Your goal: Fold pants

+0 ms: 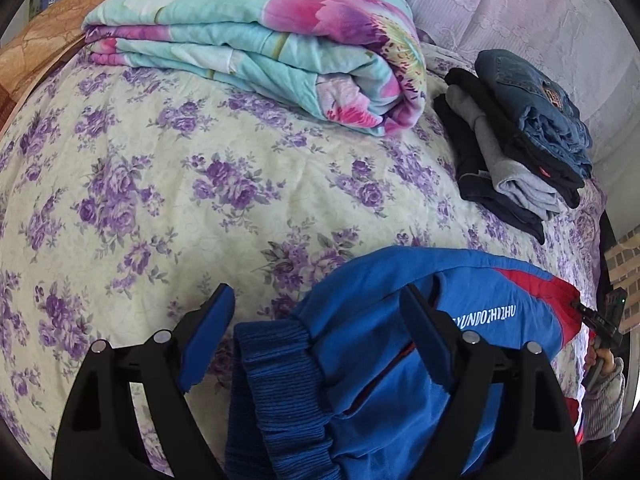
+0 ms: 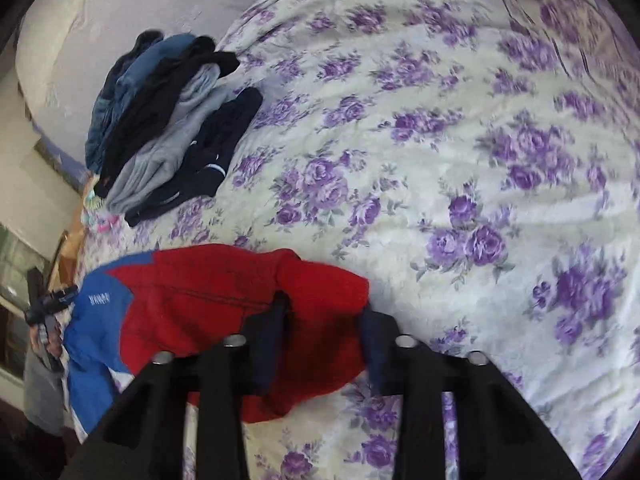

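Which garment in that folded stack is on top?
The blue denim jeans lie on top of the stack. Under them come a black garment, then a grey one, with a dark navy one at the bottom on the floral bedspread.

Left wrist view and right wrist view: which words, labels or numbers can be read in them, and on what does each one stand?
"YUNDOZHIZHU": white print on the blue and red pants, seen upside down in the left wrist view; its start may be hidden.
White print on the same pants in the right wrist view: too blurred to read.
Brown patch on the folded jeans: too small to read.
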